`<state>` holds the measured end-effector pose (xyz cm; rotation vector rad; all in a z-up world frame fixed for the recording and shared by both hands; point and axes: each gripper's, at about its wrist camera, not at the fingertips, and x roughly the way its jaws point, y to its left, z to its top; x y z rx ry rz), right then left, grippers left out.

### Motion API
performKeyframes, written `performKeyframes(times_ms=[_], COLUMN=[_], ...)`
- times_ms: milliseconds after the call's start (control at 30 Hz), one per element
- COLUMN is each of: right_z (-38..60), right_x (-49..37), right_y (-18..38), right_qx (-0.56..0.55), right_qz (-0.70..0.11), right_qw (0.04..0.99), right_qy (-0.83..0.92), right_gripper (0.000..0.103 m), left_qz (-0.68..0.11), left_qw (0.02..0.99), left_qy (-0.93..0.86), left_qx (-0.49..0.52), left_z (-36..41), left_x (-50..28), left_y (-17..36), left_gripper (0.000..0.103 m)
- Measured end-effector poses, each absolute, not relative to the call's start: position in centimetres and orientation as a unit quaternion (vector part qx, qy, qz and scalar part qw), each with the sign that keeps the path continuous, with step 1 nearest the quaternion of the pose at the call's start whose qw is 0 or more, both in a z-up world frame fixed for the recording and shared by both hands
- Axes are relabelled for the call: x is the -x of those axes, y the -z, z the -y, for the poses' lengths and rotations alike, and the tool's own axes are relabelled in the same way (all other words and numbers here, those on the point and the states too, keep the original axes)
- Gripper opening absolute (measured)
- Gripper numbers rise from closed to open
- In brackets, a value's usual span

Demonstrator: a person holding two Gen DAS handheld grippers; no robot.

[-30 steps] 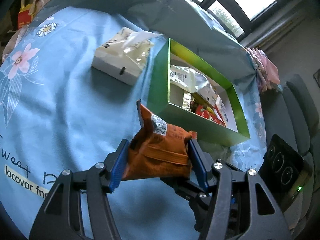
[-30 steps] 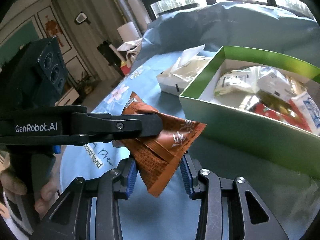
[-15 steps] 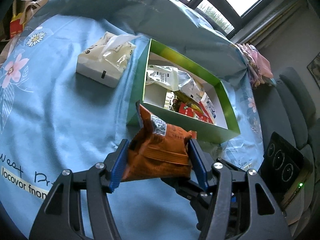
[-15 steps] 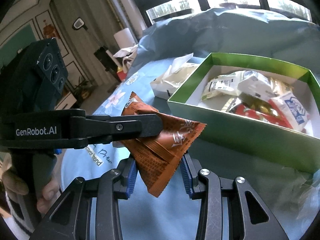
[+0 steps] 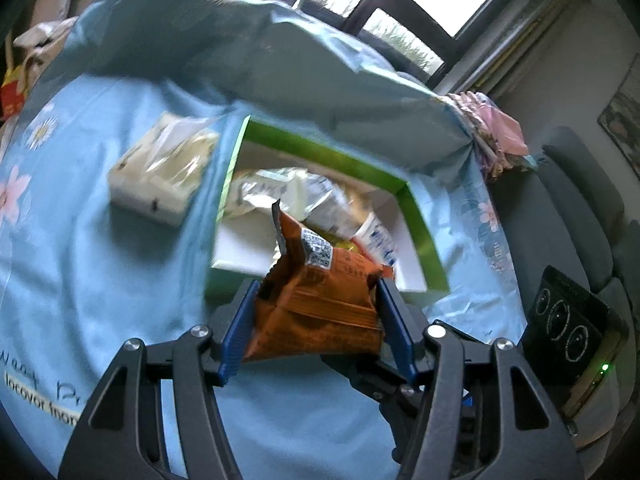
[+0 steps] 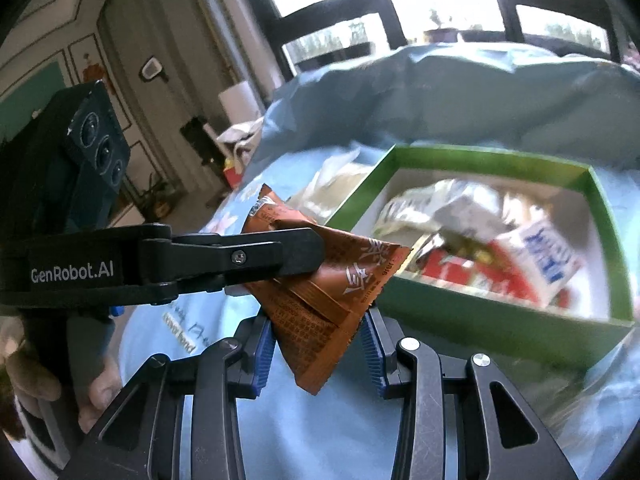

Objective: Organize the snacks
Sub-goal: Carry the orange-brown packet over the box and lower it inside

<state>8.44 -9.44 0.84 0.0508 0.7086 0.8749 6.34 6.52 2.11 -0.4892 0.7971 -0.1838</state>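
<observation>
My left gripper (image 5: 316,324) is shut on an orange snack packet (image 5: 320,296), held above the blue cloth at the near edge of the green box (image 5: 424,232). In the right wrist view the same packet (image 6: 328,296) hangs from the left gripper's fingers (image 6: 280,256), and its lower corner sits between the pads of my right gripper (image 6: 320,348), which stand a little apart from it. The green box (image 6: 480,320) holds several wrapped snacks (image 6: 500,240).
A white tissue pack (image 5: 160,172) lies left of the box on the blue flowered cloth (image 5: 80,280). The cloth rises in a hump behind the box. A grey sofa (image 5: 580,200) stands at the right. Windows are behind.
Both grippers have risen and moved toward the box with the packet; the box interior now shows more from above. The grip on the packet is unchanged.
</observation>
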Motion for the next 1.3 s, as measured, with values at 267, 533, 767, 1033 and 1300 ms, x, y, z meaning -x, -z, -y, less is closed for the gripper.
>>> performKeyframes(times_ms=[267,533,767,1033,1300], right_z=[12.1,13.2,13.1,12.3,12.5], right_x=[-12.0,-15.5,-18.2,-19.7,-20.4], right_y=[-2.4,-1.7,-0.3,1.4,1.8], right_qx=[-0.032,-0.033,-0.021,-0.014,-0.017], right_qz=[-0.315,-0.324,-0.347,-0.377,-0.395], right_qw=[0.868,0.874,0.872,0.864,0.860], right_qy=[-0.384,-0.360,-0.346,-0.334,-0.323], right_gripper=[0.041,0.041,0.041,0.041,0.041], left_qz=[-0.370,-0.373,-0.385,-0.404,-0.409], left_qw=[0.896,0.894,0.890,0.882,0.882], left_qy=[0.119,0.132,0.127,0.112,0.099], left_qx=[0.216,0.210,0.210,0.215,0.211], left_z=[-4.1,-2.7,-2.5,-2.5,-1.9], left_x=[-11.0,-15.3,-17.5,-18.7,-19.1], left_y=[-3.2,-2.2,-0.7,0.9,1.4], left_gripper=[0.060,0.060,0.061,0.061,0.062])
